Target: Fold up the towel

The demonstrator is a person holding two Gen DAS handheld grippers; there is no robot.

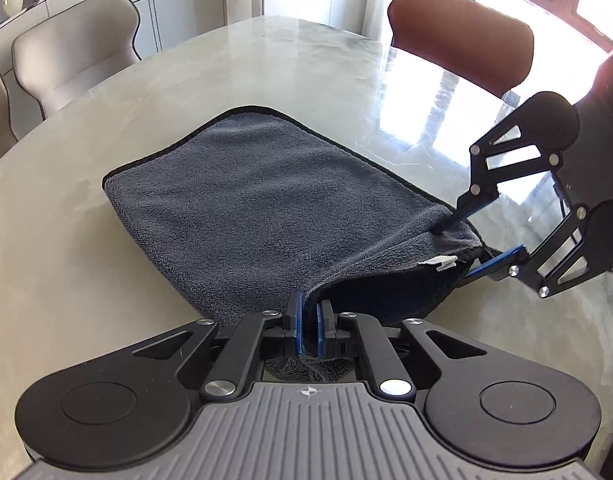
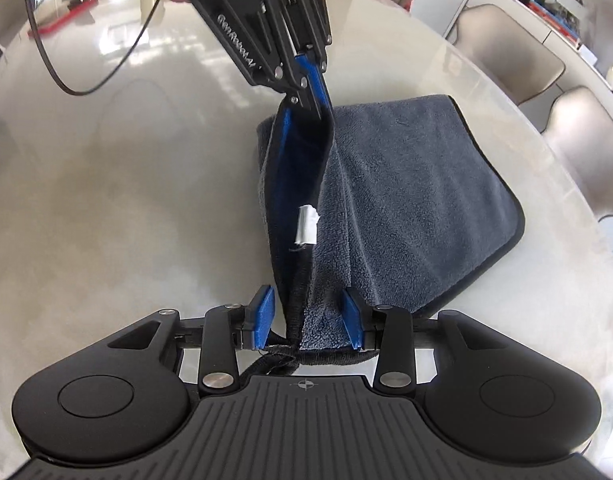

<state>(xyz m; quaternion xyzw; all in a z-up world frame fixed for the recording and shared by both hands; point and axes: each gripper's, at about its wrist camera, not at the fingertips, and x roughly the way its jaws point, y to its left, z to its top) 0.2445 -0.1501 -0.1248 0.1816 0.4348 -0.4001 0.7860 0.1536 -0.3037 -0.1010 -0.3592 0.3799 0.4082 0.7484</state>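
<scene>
At frame centre, on pale desk (image 1: 106, 272): grey towel (image 1: 242, 208), near edge lifted. Left gripper (image 1: 308, 330) clamped on towel corner. Right gripper (image 2: 311, 322) jaws apart, towel edge between; white tag (image 2: 307, 226) showing.

Left gripper (image 1: 308, 330) jaws pinched; right gripper (image 2: 311, 322) jaws parted

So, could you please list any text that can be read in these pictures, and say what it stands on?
"GenRobotAI", last letters partly hidden: white lettering on the left gripper body, in the right wrist view.
White tag on the towel: no print legible.
Books on the far shelf: too blurred.
</scene>
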